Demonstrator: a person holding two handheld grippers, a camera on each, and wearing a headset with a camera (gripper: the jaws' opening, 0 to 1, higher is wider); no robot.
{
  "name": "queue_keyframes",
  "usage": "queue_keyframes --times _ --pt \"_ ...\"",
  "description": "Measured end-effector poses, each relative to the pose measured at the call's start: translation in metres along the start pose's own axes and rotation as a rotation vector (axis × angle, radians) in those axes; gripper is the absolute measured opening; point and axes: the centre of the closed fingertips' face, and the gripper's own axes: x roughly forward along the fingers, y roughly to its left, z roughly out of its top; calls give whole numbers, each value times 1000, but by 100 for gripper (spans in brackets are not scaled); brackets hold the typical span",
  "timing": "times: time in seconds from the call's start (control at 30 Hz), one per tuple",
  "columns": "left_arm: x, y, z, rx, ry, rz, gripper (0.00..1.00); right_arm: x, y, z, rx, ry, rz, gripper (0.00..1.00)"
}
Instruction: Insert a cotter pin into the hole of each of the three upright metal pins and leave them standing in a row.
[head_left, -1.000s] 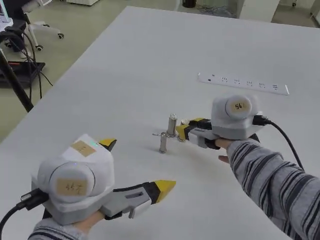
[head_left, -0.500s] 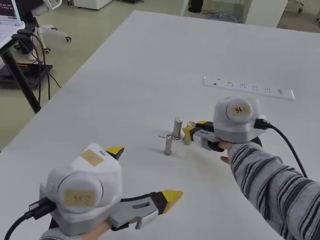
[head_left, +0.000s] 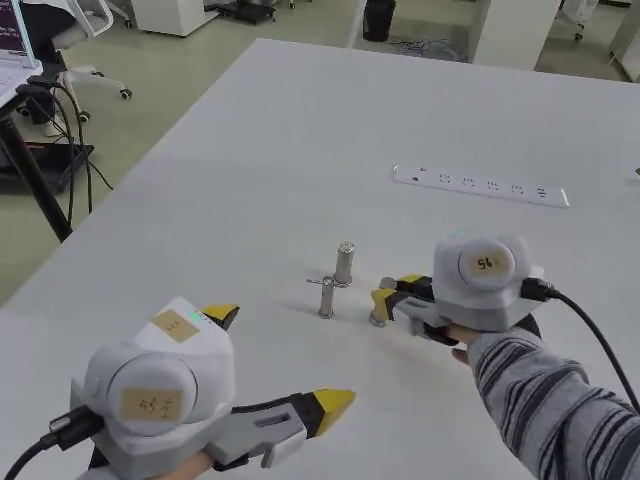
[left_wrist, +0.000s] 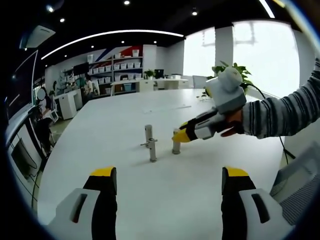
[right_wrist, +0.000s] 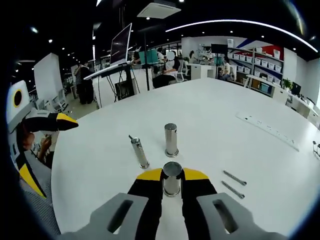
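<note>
Pulled back from the rear pin it stood beside half a second ago, a bare silver cylindrical metal pin (right_wrist: 171, 172) now sits nearer the person, roughly level with the front pin and to its right. The yellow-tipped jaws of the right gripper (head_left: 383, 300) are closed narrowly on its shaft just under the cap. The pin is upright; whether its foot touches the white workbench (head_left: 250, 180) cannot be told.

Two more pins stand near it on the bench. A second silver metal pin (head_left: 326, 297) is the closer to the person and carries a thin cotter pin (head_left: 318, 282) crosswise through its upper part. A third silver capped pin (head_left: 344, 263) stands upright just behind it, with nothing seen through it. The held pin is apart from both, touching neither.

In the right gripper view, two loose silver cotter pins (right_wrist: 234, 178) lie side by side on the bench, to the right of the closed jaws and well apart from the standing pins. A long white power strip (head_left: 482, 186) lies farther back on the bench, beyond the work.

At the near edge, the left gripper (head_left: 278, 358) hovers over bare bench with its jaws spread wide and nothing between them. It points toward the three pins but stays well apart from them. A striped sleeve (head_left: 545, 400) shows behind the right gripper.
</note>
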Motion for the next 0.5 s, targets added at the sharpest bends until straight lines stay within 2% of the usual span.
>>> queue_keyframes --times 0.27,0.5 --pt "-2 -4 -1 9 -5 2 85 -21 14 -12 -45 12 20 8" --pt "-3 -9 -3 21 -5 -4 85 -33 24 -19 -70 12 26 8"
